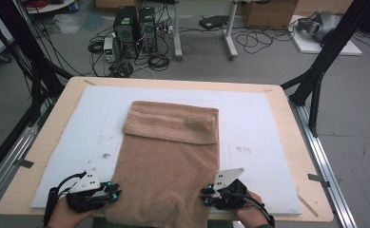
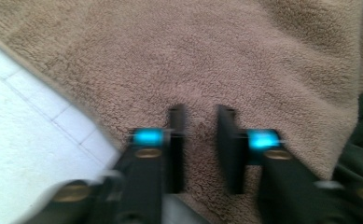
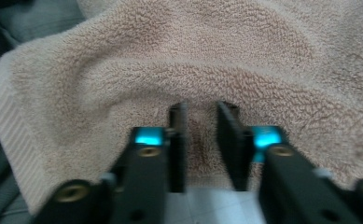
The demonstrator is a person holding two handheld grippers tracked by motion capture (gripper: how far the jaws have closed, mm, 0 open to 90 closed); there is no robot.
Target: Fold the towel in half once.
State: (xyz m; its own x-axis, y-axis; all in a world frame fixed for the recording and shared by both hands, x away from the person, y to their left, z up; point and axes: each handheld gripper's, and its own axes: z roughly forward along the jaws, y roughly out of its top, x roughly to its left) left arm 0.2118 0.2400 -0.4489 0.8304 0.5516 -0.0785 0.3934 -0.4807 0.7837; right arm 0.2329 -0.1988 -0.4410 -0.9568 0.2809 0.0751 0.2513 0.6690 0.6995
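Note:
A tan terry towel (image 1: pixel 168 156) lies lengthwise on the white mat (image 1: pixel 258 137), its far end folded back into a band and its near end drooping over the table's front edge. At the towel's near left edge my left gripper (image 1: pixel 116 194) points inward. In the left gripper view its jaws (image 2: pixel 201 116) stand narrow, with a ridge of towel (image 2: pixel 193 56) pinched between them. At the near right edge my right gripper (image 1: pixel 204 195) mirrors it. The right gripper view shows it (image 3: pixel 201 112) clamping a raised fold of towel (image 3: pixel 193 60).
The mat covers most of a light wooden table (image 1: pixel 292 118). Black frame posts stand at the table's left and right sides. On the floor beyond the table are computer towers, cables and boxes. A strip of bare mat (image 2: pixel 20 126) flanks the towel.

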